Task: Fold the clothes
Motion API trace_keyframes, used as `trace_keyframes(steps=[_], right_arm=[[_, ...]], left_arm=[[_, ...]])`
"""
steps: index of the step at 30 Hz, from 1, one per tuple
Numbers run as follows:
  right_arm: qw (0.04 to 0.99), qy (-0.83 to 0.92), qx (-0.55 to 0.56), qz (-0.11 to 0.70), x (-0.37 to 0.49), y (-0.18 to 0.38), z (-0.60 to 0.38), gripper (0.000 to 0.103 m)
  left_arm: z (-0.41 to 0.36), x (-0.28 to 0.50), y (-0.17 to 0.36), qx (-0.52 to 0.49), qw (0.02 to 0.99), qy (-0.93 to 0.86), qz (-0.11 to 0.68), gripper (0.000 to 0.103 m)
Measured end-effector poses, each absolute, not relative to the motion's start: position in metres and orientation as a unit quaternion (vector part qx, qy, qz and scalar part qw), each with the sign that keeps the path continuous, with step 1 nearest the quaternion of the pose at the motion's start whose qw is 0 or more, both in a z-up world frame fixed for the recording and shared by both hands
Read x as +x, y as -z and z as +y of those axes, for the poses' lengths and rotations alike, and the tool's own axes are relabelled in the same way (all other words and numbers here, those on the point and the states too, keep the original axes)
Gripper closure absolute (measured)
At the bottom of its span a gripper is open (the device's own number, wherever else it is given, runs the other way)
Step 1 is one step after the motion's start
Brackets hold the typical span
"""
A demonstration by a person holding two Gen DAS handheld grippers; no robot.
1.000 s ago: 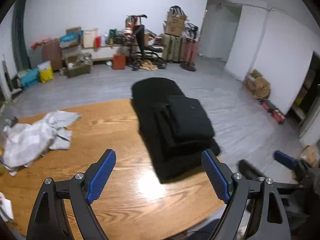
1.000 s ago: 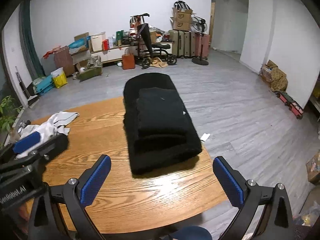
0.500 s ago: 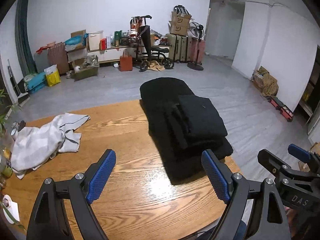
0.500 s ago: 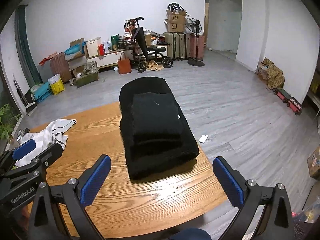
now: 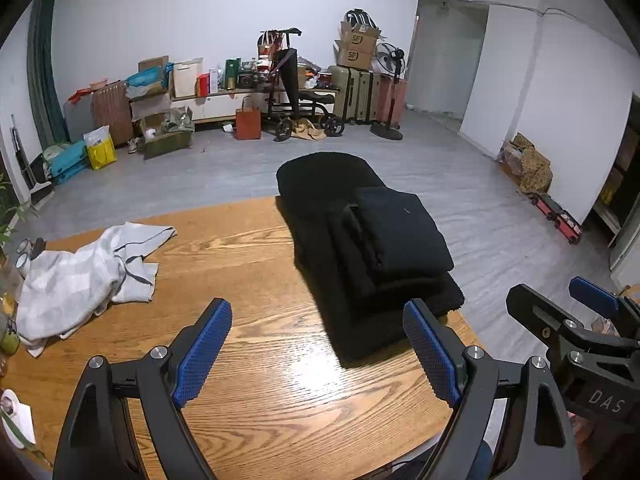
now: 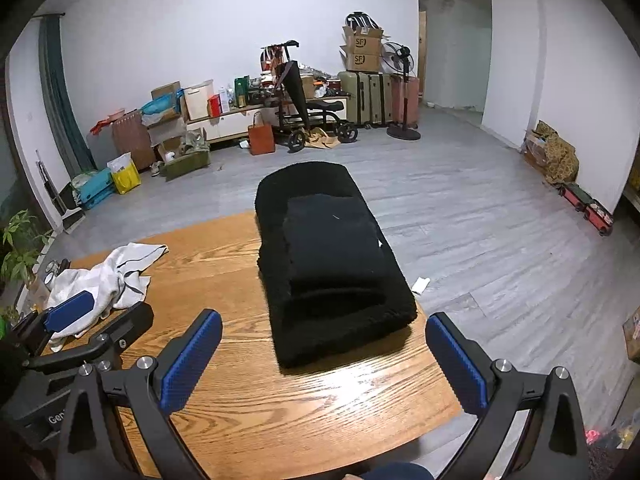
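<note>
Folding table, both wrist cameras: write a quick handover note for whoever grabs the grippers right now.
Left gripper: open, empty, above the wooden table.
Right gripper: open, empty, above the table's near edge, facing the black stack.
Done: black folded stack sits on the table's right side, its far end hanging past the far edge; smaller folded pieces lie on top.
Left: the white and grey garment lies crumpled and unfolded on the table's left side, nearer the left gripper. Probably spread it flat, fold it, then stack it.

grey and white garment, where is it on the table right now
The crumpled grey and white garment lies unfolded at the left side of the wooden table, well apart from the stack of folded black clothes on the right.
</note>
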State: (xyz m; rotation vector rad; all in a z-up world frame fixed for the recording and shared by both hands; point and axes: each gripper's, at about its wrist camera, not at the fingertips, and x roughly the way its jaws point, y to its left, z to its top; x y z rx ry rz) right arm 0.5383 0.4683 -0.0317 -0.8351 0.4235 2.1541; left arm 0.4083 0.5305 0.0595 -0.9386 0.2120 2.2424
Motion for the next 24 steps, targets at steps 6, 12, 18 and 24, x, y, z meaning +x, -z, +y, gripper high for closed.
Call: trace_keyframes(steps=[6,12,18,24], right_arm=[[0.384,-0.847,-0.328,0.167,0.5331,0.0318,0.47,0.0],[0.388,-0.844,-0.33,0.164,0.532,0.0311,0.4698,0.0],[0.395,-0.842,-0.332,0.16,0.5324,0.0302,0.4698,0.0],[0.405,-0.84,-0.33,0.148,0.5339,0.0273,0.4686,0.0]], left_arm=[[0.5293,0.4048,-0.0561,-0.365,0.341,-0.862,0.082,0.015],[0.5312,0.4041,-0.0555,-0.365,0.342,-0.862,0.084,0.015],[0.532,0.4047,-0.055,-0.365,0.342,-0.862,0.086,0.015],[0.5344,0.4052,-0.055,-0.367,0.349,-0.858,0.085,0.015]])
